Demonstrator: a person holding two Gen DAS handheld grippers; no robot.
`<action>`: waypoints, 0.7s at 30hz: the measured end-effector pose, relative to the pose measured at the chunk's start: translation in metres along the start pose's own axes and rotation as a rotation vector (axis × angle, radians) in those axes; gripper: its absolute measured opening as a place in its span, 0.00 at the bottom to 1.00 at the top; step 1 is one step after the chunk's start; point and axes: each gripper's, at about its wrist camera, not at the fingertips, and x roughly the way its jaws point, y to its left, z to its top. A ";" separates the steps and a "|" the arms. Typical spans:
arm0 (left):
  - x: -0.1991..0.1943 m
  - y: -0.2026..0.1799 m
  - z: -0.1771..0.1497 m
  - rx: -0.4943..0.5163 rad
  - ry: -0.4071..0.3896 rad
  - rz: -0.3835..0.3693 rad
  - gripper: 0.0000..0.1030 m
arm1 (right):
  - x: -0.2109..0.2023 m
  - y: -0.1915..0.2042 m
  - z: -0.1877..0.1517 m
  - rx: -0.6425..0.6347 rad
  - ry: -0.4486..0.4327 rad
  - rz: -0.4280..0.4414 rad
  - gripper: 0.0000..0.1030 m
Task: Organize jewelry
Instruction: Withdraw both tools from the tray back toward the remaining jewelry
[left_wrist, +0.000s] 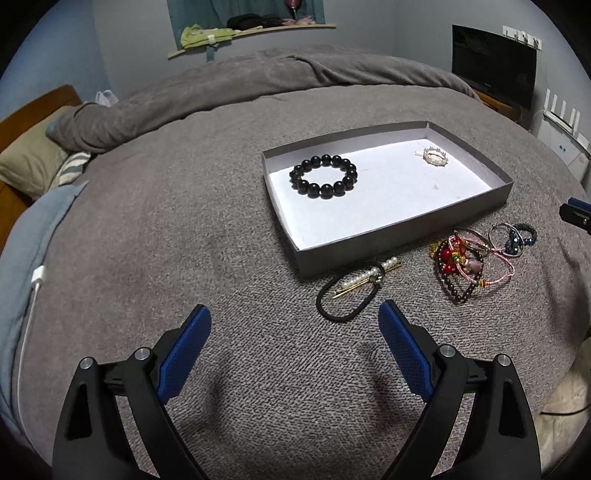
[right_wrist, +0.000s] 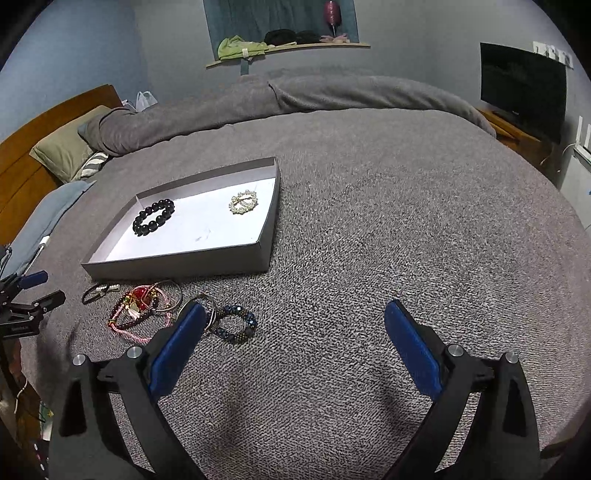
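Grey bedding (left_wrist: 184, 221) covers the bed that carries everything, with a dark screen and a shelf at the far wall. Nearest, both tongs hang empty with blades spread wide: the left tongs (left_wrist: 294, 319) hover just short of a black hair tie (left_wrist: 347, 295) with a pearl pin (left_wrist: 369, 275) lying across it; the right tongs (right_wrist: 295, 317) have their left blade beside a blue bead ring (right_wrist: 236, 324) and thin bangles (right_wrist: 207, 310). Between these lies a tangled heap (left_wrist: 469, 266) of red, pink and dark beaded strings, all outside the tray. Beyond, the tray (left_wrist: 406, 230) already holds a black bracelet (left_wrist: 324, 176) at its left end and a pearl brooch (left_wrist: 436, 157) at the far right, well apart. The sorting looks early: most pieces are still on the bed. Next probably comes a pick from the loose pieces; the hair tie suits the left tongs, needing a low pinch that avoids snagging the pin.
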 end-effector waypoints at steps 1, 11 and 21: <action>0.000 0.000 0.000 -0.001 0.000 -0.002 0.89 | 0.000 0.000 0.000 -0.003 0.000 0.001 0.93; 0.005 -0.002 0.000 0.013 -0.002 -0.001 0.89 | 0.007 0.003 -0.003 -0.016 0.016 0.002 0.93; 0.017 -0.011 -0.001 0.052 0.015 -0.054 0.89 | 0.013 0.016 -0.011 -0.044 0.038 0.047 0.93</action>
